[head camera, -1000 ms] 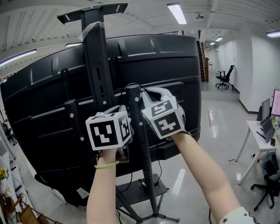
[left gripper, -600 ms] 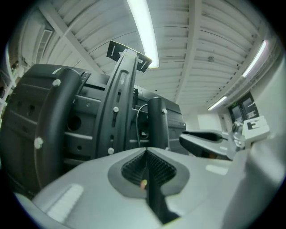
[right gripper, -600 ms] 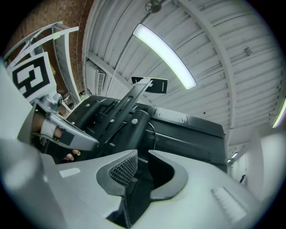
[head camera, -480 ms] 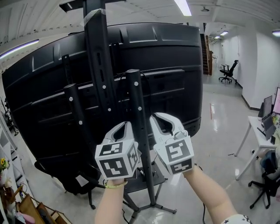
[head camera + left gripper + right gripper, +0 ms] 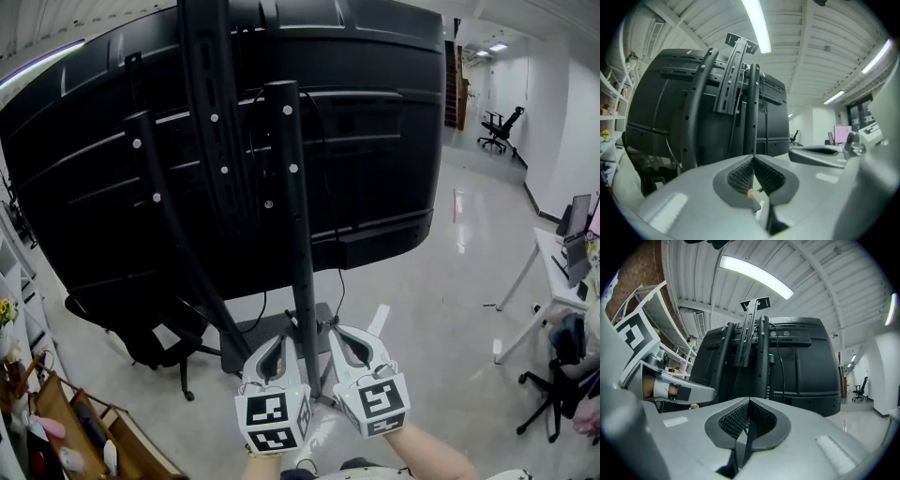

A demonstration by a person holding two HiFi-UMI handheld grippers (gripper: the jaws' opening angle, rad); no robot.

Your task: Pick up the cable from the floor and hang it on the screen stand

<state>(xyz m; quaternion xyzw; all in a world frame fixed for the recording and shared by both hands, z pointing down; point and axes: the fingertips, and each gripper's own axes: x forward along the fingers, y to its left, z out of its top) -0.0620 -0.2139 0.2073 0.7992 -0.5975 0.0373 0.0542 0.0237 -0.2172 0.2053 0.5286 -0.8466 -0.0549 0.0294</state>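
The black screen stand (image 5: 289, 187) carries a large black screen (image 5: 375, 112), seen from behind. A thin black cable (image 5: 339, 234) hangs down along the stand's pole; it also shows in the right gripper view as a dark cable (image 5: 783, 362). My left gripper (image 5: 277, 341) and right gripper (image 5: 343, 334) are low, either side of the pole near its foot. The left gripper (image 5: 753, 157) is shut with nothing in it. The right gripper (image 5: 749, 399) has just closed its jaws; its tips meet with nothing between them.
A black office chair (image 5: 150, 337) stands under the screen at the left. Wooden shelving (image 5: 84, 441) fills the bottom left corner. A white desk (image 5: 553, 262) and another chair (image 5: 553, 384) are at the right. The stand's base plate (image 5: 253, 337) lies on the glossy floor.
Both grippers have dropped from the stand's upper poles down to near its base, staying either side of the pole. The head view has tilted down with them.
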